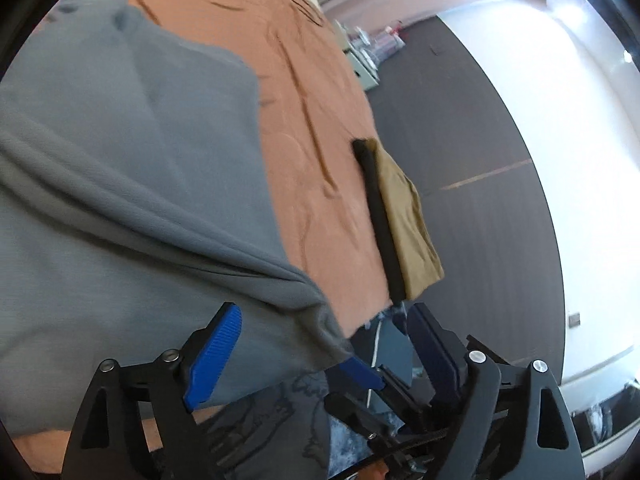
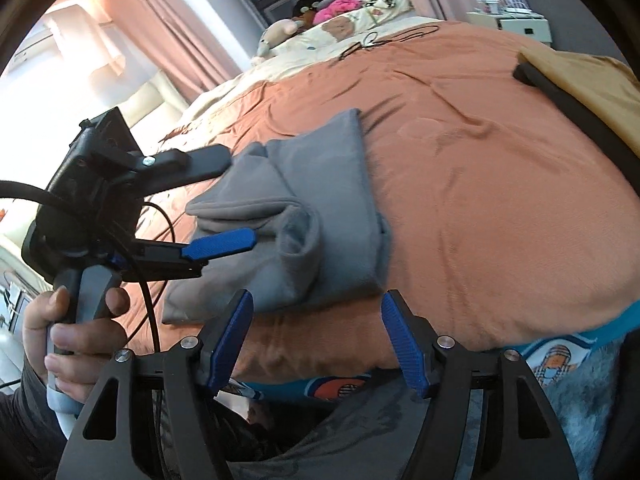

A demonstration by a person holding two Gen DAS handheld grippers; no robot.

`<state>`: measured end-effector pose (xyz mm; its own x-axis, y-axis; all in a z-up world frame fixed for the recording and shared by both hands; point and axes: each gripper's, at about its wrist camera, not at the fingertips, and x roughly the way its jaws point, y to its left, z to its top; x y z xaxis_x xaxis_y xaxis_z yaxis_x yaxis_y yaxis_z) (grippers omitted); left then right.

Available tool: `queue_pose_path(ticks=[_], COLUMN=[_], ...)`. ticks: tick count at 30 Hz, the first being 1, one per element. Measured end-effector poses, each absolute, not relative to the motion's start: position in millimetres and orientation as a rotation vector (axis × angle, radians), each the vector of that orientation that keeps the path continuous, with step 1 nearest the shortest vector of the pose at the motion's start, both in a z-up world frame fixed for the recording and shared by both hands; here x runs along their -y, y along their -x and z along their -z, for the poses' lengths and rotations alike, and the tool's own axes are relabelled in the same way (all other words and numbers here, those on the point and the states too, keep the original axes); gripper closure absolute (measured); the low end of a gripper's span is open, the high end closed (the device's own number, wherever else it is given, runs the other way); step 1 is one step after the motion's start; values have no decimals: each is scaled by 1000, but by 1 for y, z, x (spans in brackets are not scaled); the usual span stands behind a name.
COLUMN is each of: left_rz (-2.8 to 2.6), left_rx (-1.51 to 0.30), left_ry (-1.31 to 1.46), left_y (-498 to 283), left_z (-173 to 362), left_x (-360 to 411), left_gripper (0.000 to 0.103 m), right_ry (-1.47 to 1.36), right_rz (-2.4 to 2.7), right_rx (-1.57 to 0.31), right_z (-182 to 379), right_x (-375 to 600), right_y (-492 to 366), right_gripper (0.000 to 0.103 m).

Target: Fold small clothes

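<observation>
Right wrist view: right gripper (image 2: pixel 316 340) with blue pads spread apart, nothing between them, held over near edge of orange bedspread (image 2: pixel 480 208); grey garment (image 2: pixel 304 220) lying bunched and partly folded just beyond, near that edge. Left gripper (image 2: pixel 224 200) seen from the side, gripped by a hand (image 2: pixel 72 340), fingers wide apart around a grey fold, not pressing it. Toward far edge: cream bedding, soft toys (image 2: pixel 288 28), pink curtain (image 2: pixel 168 28), bright window. Left wrist view: left gripper (image 1: pixel 320 344) pads apart, lower corner of grey garment (image 1: pixel 120 180) draped between them, unpinched; second blue finger from the other gripper just below that corner. Shown more fully here: mustard cloth (image 1: pixel 412 224) with black band (image 1: pixel 380 216) at bedspread's side edge, dark floor (image 1: pixel 480 160), white wall (image 1: pixel 580 160), small table clutter at far corner, blurred.
</observation>
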<state>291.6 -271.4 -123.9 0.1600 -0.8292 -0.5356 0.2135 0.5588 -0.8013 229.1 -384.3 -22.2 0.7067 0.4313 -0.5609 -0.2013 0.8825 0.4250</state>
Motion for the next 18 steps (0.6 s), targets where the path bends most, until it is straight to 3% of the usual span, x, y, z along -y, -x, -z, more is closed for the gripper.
queue_pose_path(ticks=[4,7,9,11,18], left_rz=[754,686,634,589,511], left_rx=[-1186,-1171,-1166,-1165,-1214], left_ry=[675,688,700,713,751], left_y=[-298,-304,-310,-316,-341], left_z=[127,127,129,132,156], left_x=[243,219,202,190,177], left_gripper=[17,17,17,17,17], right_ry=[-327,-324,-322,-330,-365], right_rz=[-360,-353,-334,-308,-294], right_rx=[-720,-737,-755,-765,-750], right_z=[24,26,28,30,31], right_x=[376,370,369,369,377], right_y=[-242,-255,-263,-269,-270], right_gripper=[49,66,86,95,99])
